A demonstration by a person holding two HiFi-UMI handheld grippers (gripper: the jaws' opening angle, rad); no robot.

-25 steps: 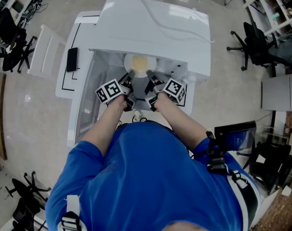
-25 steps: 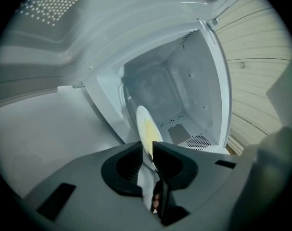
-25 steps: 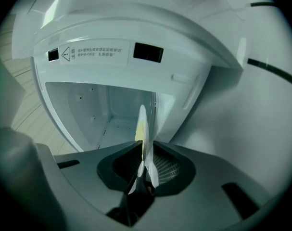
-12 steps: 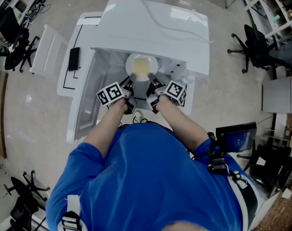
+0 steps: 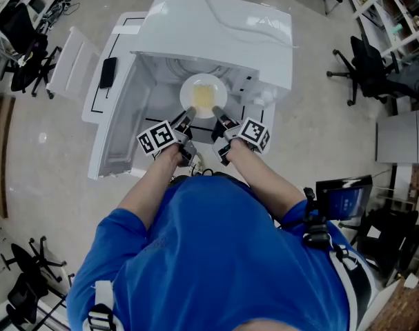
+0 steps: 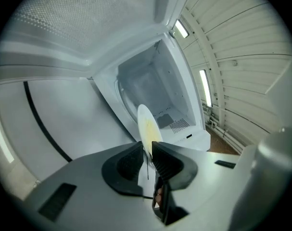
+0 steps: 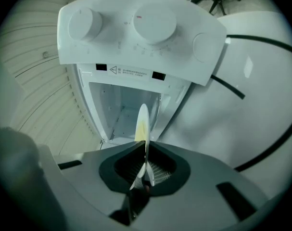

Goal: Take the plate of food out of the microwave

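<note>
And the round white plate (image 5: 188, 88) is coming out! A second ago it sat half under the roof of the boxy white microwave oven (image 5: 216, 26); now the whole disc shows in the head view, yellow food (image 5: 204, 97) and all, right at the mouth of the cavity. The side-hinged microwave door (image 5: 116, 123) hangs wide open on the left, well out of the way.

Both tools are doing the work. The left gripper (image 5: 185, 118) has its black jaws pinched onto the near rim, and its own view shows the plate edge-on between them with the bare cavity behind. The right gripper (image 5: 220, 118) is clamped on the same rim just beside it, the thin plate edge caught deep between its jaws, with the white control dials (image 7: 155, 20) above the opening.

So the withdrawal looks well along, though I'd judge the plate is not yet fully clear of the oven front. The grip is all on one side of the rim, so the far edge could sag and the food could slide; a level, steady pull seems the thing.
</note>
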